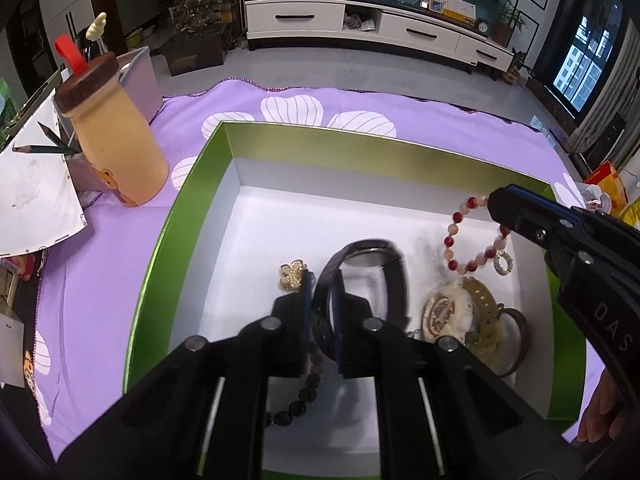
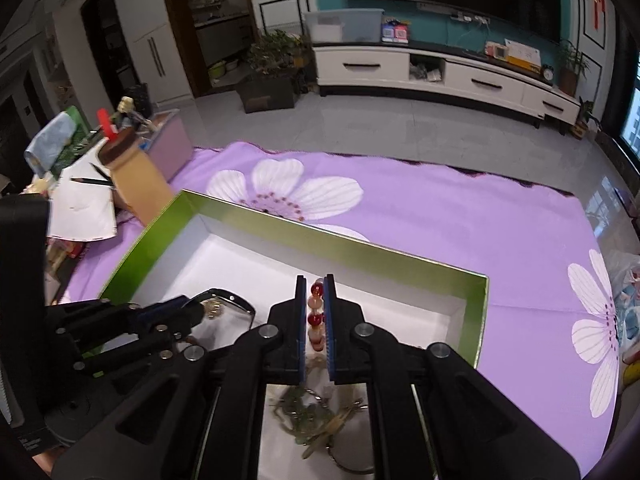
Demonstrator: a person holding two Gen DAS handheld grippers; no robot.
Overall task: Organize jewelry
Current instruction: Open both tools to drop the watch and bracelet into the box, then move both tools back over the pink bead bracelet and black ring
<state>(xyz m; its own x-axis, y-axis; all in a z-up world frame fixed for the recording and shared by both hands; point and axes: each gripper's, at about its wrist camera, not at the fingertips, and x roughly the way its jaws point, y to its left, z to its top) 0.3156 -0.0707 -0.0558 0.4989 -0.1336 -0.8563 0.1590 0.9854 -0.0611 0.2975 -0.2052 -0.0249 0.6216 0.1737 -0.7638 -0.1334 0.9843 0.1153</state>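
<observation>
On the left of the table, a tan bottle (image 1: 120,148) stands on the purple cloth (image 1: 120,248) beside the green box (image 1: 160,240). Inside the box, your left claw (image 1: 322,292) is closed on the strap of the black watch (image 1: 372,256), with a gold flower brooch (image 1: 292,274) just to its left. Further right, your right claw (image 2: 313,320) pinches the red-and-pink bead bracelet (image 1: 460,236), which hangs above a cream watch (image 1: 452,312) on the box floor.
</observation>
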